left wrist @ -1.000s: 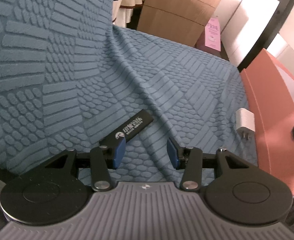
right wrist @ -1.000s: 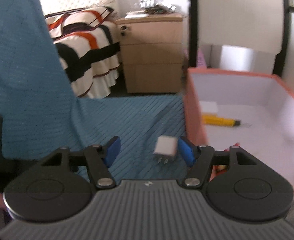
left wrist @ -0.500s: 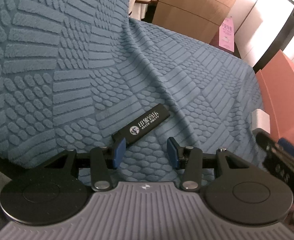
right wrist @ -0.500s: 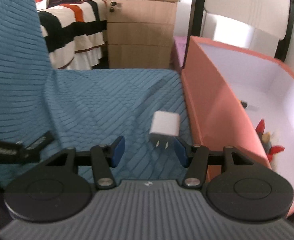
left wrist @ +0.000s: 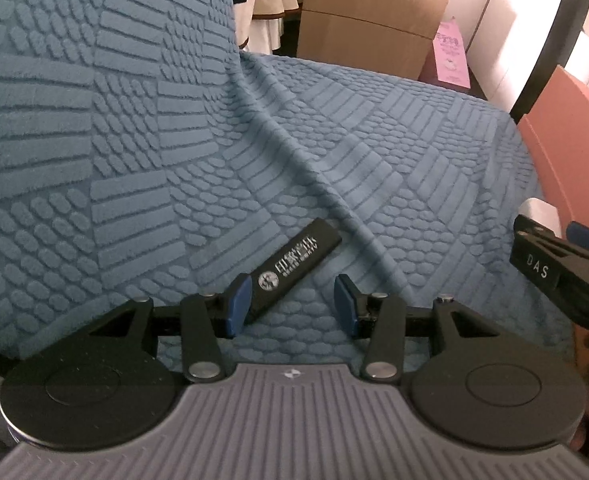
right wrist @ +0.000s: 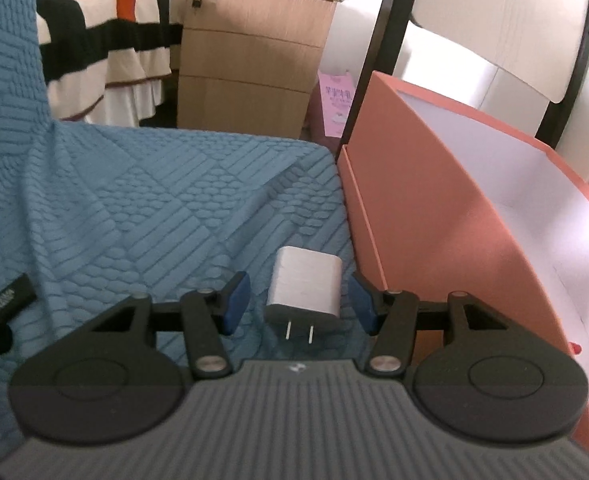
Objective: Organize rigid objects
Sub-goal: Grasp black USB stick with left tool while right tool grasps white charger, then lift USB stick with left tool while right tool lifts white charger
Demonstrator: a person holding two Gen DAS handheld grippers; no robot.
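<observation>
A black stick with white lettering (left wrist: 294,266) lies on the blue textured sofa cover (left wrist: 374,152). My left gripper (left wrist: 290,304) is open around the stick's near end; its left pad is next to it. A white plug charger (right wrist: 305,284) lies on the cover, prongs toward me, between the open jaws of my right gripper (right wrist: 299,304). The pads stand apart from the charger. The right gripper also shows at the right edge of the left wrist view (left wrist: 554,256), with part of the charger (left wrist: 540,210) behind it. The stick's end shows in the right wrist view (right wrist: 6,300).
An orange box (right wrist: 414,216) with a white inside stands right beside the charger, on the right. A wooden drawer cabinet (right wrist: 250,64), a striped bedspread (right wrist: 106,48) and a black chair frame (right wrist: 378,52) stand beyond the sofa edge.
Both grippers have moved forward and down. The stick now lies between the left jaws and the charger between the right jaws. Both stay open.
</observation>
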